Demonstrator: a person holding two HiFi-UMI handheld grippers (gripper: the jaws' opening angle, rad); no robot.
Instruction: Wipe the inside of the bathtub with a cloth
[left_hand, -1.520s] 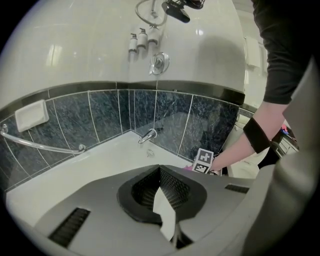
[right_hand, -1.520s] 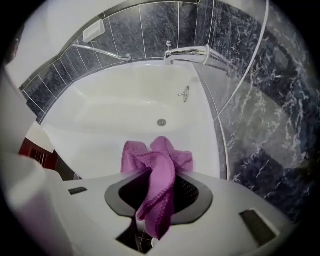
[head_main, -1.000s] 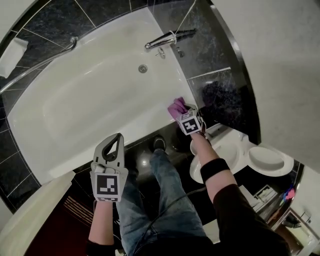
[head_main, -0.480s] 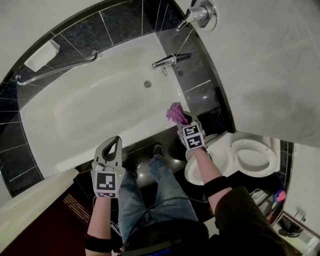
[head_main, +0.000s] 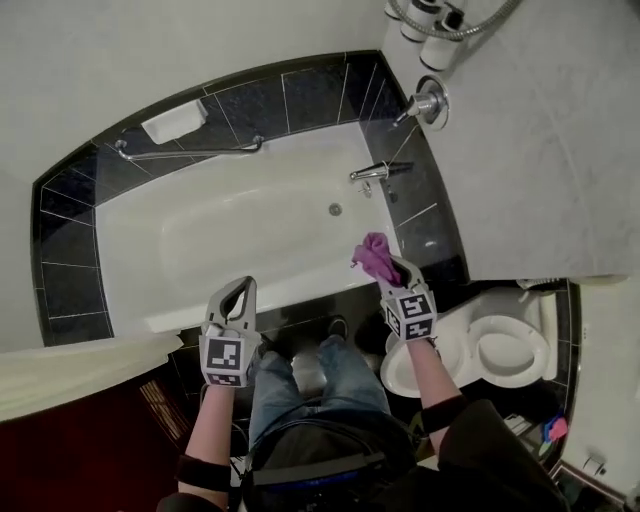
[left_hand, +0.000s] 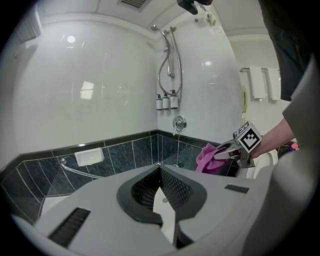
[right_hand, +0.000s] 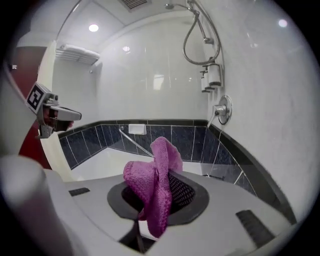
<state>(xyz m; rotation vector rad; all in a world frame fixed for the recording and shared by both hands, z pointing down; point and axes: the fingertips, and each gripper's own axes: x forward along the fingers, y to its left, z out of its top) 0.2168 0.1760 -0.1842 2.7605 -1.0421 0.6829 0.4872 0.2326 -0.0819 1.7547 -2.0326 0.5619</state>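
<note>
A white bathtub (head_main: 200, 245) set in a dark tiled surround lies ahead of me in the head view. My right gripper (head_main: 393, 268) is shut on a purple knitted cloth (head_main: 374, 255), held above the tub's near right corner. In the right gripper view the cloth (right_hand: 156, 182) bunches up and hangs from between the jaws. My left gripper (head_main: 233, 297) hovers over the tub's near rim with its jaws shut and nothing between them (left_hand: 161, 186). The left gripper view also shows the cloth (left_hand: 209, 159) in the right gripper (left_hand: 226, 152).
A chrome tap (head_main: 375, 171) and a drain (head_main: 335, 210) sit at the tub's right end. A grab bar (head_main: 188, 151) and soap dish (head_main: 174, 120) line the far wall. The toilet (head_main: 500, 350) stands on the right. A curtain (head_main: 70, 365) hangs at the left.
The head view has pulled back and tilted up, so the whole tub and far wall now show. Both grippers sit higher and further from the tub; the right one keeps the cloth.
</note>
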